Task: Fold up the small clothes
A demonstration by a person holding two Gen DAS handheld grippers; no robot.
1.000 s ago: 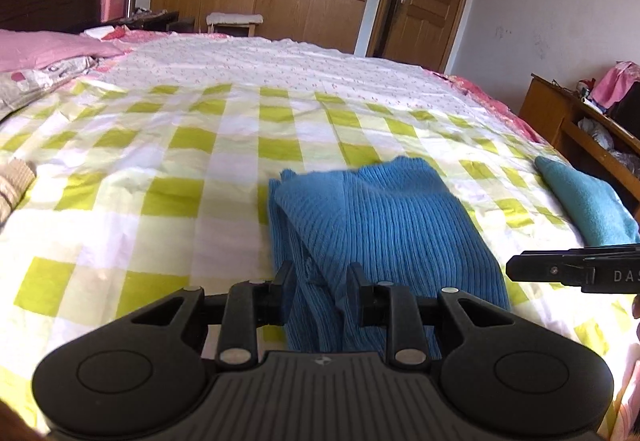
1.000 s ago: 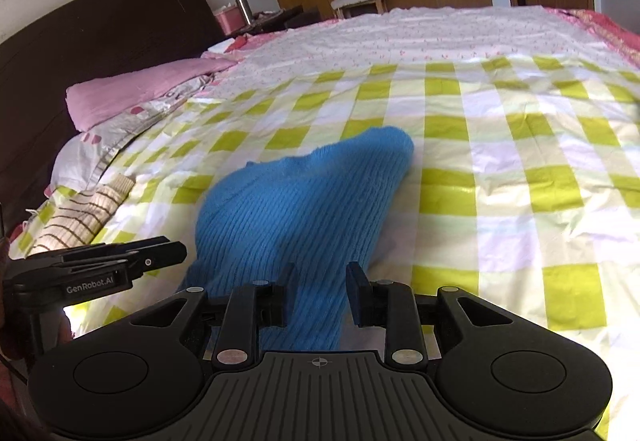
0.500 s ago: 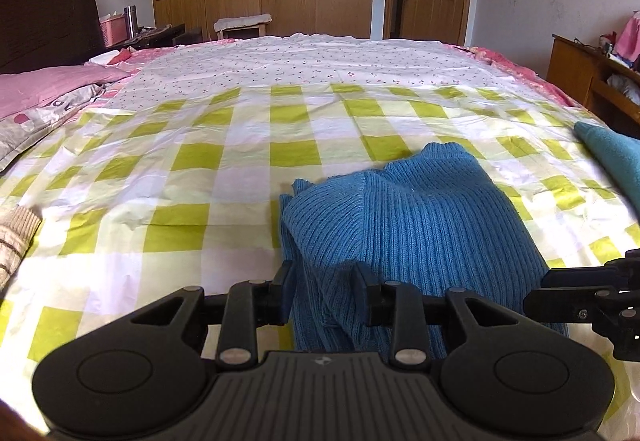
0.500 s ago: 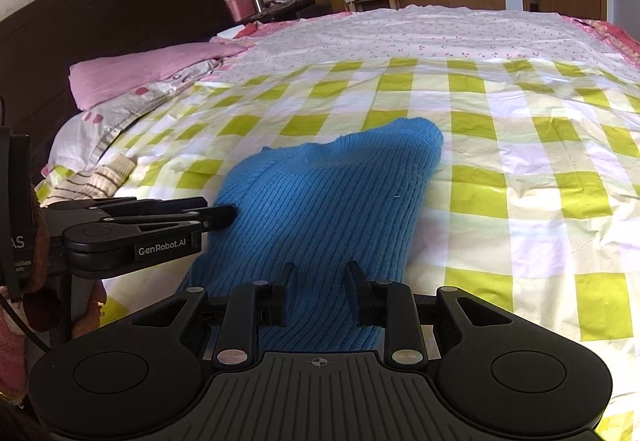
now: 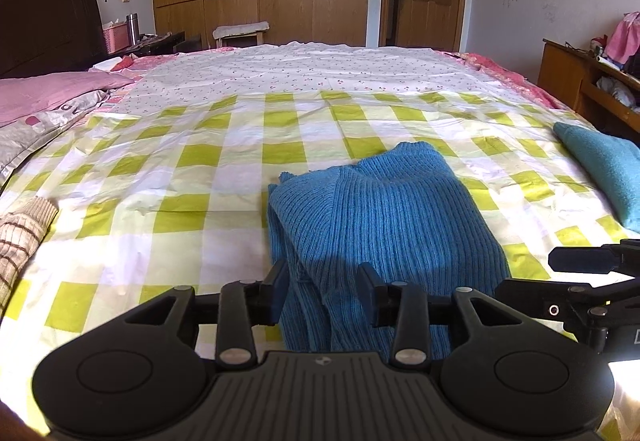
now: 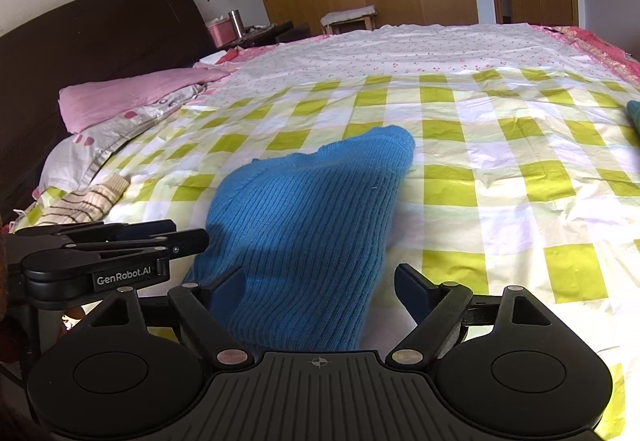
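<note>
A blue ribbed knit garment (image 5: pixel 392 209) lies folded on the green-and-white checked bedsheet (image 5: pixel 200 201). My left gripper (image 5: pixel 322 289) hovers at its near left edge. Its jaws are opening, with the bunched edge layers lying between the fingers (image 5: pixel 276 289). The right wrist view shows the same garment (image 6: pixel 312 209) with my right gripper (image 6: pixel 320 289) at its near end. Those jaws are opening wide, and both pads stand clear of the cloth between them. Each gripper shows in the other's view, the left gripper (image 6: pixel 188 235) at left, the right gripper (image 5: pixel 532 273) at right.
A teal cloth (image 5: pixel 604 169) lies on the bed to the right and a beige striped cloth (image 5: pixel 20 237) at the left edge. Pink pillows (image 6: pixel 132 93) rest against the dark headboard. A wooden shelf unit (image 5: pixel 580 81) stands beside the bed on the right.
The right gripper's jaws have spread wide and let go of the blue garment. The left gripper's jaws have widened a little. Both views have swung slightly across the bed.
</note>
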